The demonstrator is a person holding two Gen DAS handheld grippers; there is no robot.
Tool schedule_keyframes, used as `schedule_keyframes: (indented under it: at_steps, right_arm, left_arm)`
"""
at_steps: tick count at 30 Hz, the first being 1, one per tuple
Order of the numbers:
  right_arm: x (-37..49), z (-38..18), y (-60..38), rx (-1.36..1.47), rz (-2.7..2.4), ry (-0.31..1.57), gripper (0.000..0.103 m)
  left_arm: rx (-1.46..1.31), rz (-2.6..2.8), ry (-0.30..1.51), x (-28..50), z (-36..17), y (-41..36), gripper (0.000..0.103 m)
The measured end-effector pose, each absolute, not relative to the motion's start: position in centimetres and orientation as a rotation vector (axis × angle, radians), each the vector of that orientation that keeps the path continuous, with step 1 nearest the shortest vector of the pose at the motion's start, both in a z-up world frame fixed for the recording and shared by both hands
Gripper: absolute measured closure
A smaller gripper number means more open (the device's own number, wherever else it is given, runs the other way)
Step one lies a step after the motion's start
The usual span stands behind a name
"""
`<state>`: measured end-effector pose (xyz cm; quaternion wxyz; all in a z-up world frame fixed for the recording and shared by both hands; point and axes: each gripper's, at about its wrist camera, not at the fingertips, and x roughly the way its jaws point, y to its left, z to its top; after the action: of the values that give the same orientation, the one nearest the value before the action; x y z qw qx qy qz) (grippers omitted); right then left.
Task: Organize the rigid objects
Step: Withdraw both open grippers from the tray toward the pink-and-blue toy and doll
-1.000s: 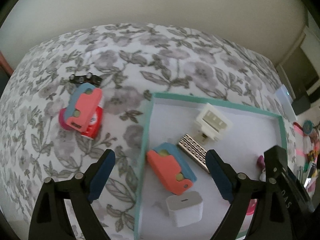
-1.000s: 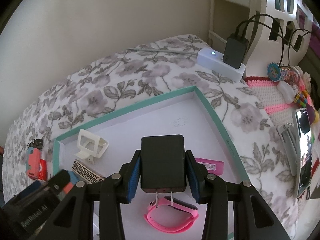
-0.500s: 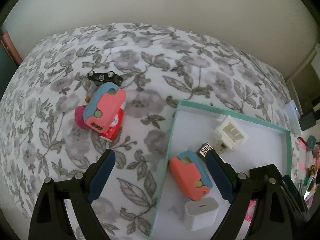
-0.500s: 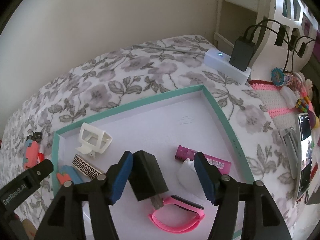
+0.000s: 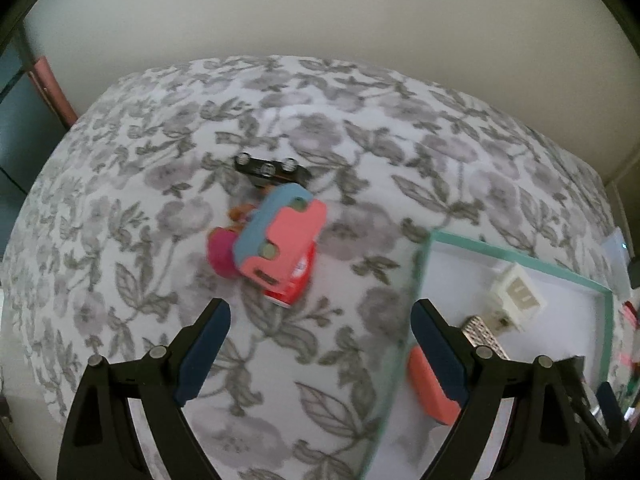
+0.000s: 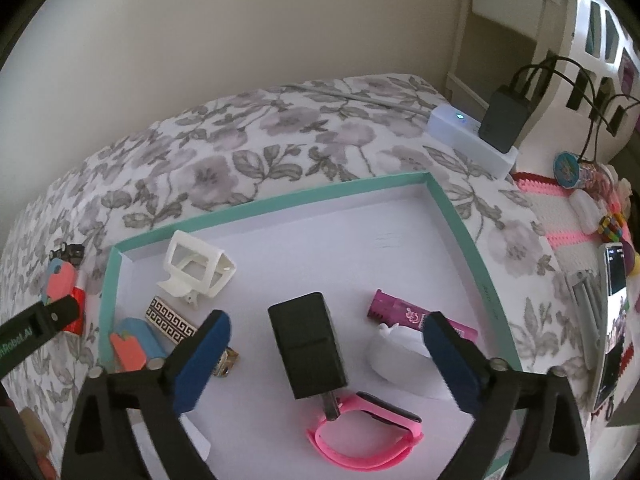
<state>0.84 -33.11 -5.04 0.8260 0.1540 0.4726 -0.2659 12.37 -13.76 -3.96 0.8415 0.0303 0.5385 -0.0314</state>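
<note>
A black charger (image 6: 306,344) lies flat in the teal-rimmed tray (image 6: 460,224), its prongs over a pink wristband (image 6: 360,436). My right gripper (image 6: 326,346) straddles it, jaws opening wide, pads clear of it. Beside it lie a purple tube (image 6: 404,314), a white lump (image 6: 400,354), a white clip holder (image 6: 200,268), a patterned bar (image 6: 170,320) and a coral-blue block (image 6: 134,342). On the floral sheet, my left gripper (image 5: 320,338) is open and empty, just short of a second coral-blue block (image 5: 280,234) stacked on a red item (image 5: 290,284), with a pink piece (image 5: 220,254) and a black strip (image 5: 272,170).
A white power strip (image 6: 468,138) with a black adapter (image 6: 504,118) sits past the tray's far corner. To the right, a phone (image 6: 610,320) and small trinkets rest on a pink-striped crochet mat (image 6: 560,216). The tray's corner (image 5: 428,240) lies at the right in the left wrist view.
My right jaws spread and let the black charger drop flat into the tray. My left gripper moved left off the tray toward the coral-blue block on the sheet.
</note>
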Motion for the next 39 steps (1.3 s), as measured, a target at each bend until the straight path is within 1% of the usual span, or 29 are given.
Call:
schedule_keyframes:
  at_steps: [9, 15, 23, 25, 34, 39]
  right_arm:
    - [1.2, -5.2, -32.7, 0.292, -0.558, 1.007, 0.0]
    - [1.4, -4.9, -32.4, 0.317, -0.532, 0.996, 0.0]
    - [1.4, -2.9, -32.0, 0.344, -0.519, 0.88, 0.0]
    - [1.6, -2.5, -31.5, 0.326, -0.513, 0.856, 0.0]
    - [3.0, -2.8, -29.9, 0.271, -0.477, 0.895, 0.0]
    - [4.1, -2.1, -28.0, 0.211, -0.452, 0.852, 0.0]
  left_arm:
    - [0.039, -0.014, 1.157, 13.7, -4.5, -10.9, 0.011]
    - [0.038, 0.026, 1.143, 14.5, -4.1, -9.2, 0.011]
    - [-0.027, 0.033, 1.147, 15.3, -4.0, -7.2, 0.011]
    - [-0.035, 0.031, 1.151, 15.3, -4.1, -7.0, 0.011]
    - [-0.098, 0.052, 1.152, 16.3, -4.1, -4.5, 0.011]
    - [-0.131, 0.094, 1.119, 16.8, -3.3, -2.2, 0.011]
